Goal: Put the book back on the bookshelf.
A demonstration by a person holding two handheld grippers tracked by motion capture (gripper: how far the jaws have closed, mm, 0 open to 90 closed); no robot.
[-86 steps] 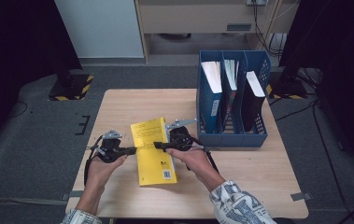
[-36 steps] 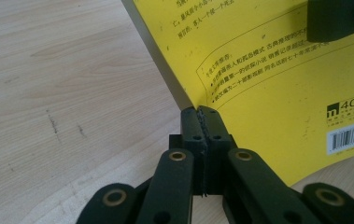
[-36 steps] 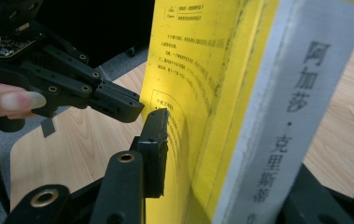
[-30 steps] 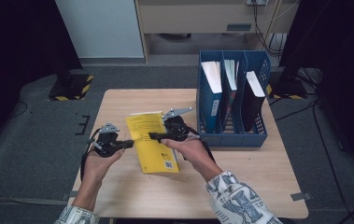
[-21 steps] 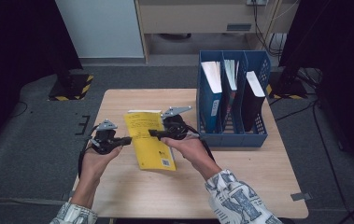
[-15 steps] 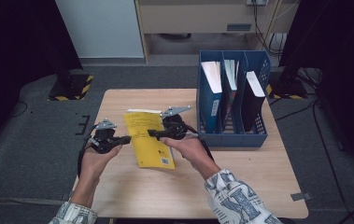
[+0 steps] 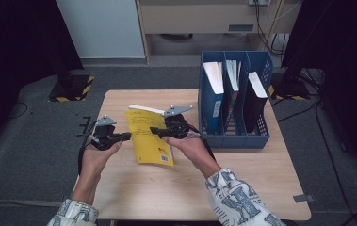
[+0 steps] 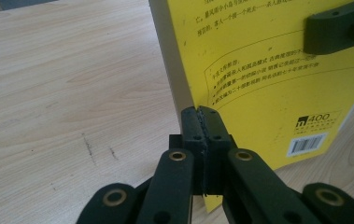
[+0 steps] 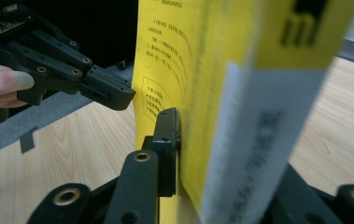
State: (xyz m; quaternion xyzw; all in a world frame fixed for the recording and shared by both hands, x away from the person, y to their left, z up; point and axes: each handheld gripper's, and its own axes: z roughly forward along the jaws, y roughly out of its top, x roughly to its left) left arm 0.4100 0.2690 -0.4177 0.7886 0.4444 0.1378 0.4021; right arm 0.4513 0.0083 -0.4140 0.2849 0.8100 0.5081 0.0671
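A yellow book [image 7: 150, 136] is held above the wooden table [image 7: 242, 188] with my right gripper [image 7: 155, 131] shut on it. In the right gripper view one pad [image 9: 167, 135] presses flat on the yellow cover [image 9: 165, 56], and the book fills the gap of the right gripper [image 9: 202, 154]. Its jaws have just been closing on the book. My left gripper [image 7: 128, 136] is shut, its tips [image 8: 200, 114] at the book's left edge [image 8: 268, 70]. I cannot tell whether they pinch the cover. The left gripper [image 9: 118, 98] also shows beside the cover.
A blue file rack [image 7: 232, 136] with three slots stands to the right of the book, a book or folder in each. Bare table lies in front of the hands. Dark floor and black stands surround the table.
The right gripper has lifted the yellow book a little and moved it away from the person. The left gripper has moved slightly with it and stays at the book's left edge.
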